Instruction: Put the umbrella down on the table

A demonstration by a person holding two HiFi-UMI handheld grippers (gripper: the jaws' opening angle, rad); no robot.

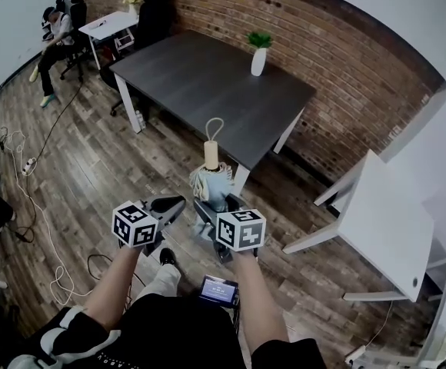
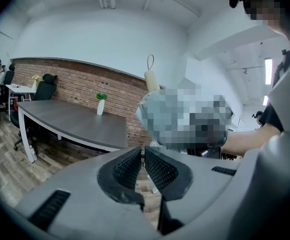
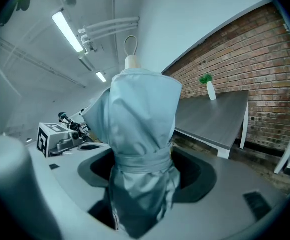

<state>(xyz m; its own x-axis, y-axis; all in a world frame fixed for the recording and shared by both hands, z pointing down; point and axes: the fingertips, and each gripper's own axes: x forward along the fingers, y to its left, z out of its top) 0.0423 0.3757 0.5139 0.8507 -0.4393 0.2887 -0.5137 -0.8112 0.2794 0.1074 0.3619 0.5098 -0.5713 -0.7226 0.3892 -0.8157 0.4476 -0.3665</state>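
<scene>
A folded pale blue umbrella point(image 1: 212, 181) with a beige handle and a cord loop stands upright in my right gripper point(image 1: 210, 206), whose jaws are shut on its strapped fabric. In the right gripper view the umbrella point(image 3: 141, 119) fills the space between the wide-set jaws of the right gripper point(image 3: 145, 170). My left gripper point(image 1: 174, 204) is just to the left of it, shut and empty. The left gripper view shows its ribbed pads point(image 2: 128, 166) pressed together, with the umbrella handle point(image 2: 151, 80) beyond to the right. The dark grey table point(image 1: 208, 83) lies ahead, past the umbrella.
A white vase with a green plant point(image 1: 258, 56) stands on the table's far side by the brick wall. A white table point(image 1: 392, 221) is at the right. A black chair point(image 1: 154, 14) and a seated person point(image 1: 54, 41) are at the back left. Cables point(image 1: 23, 167) trail over the wooden floor.
</scene>
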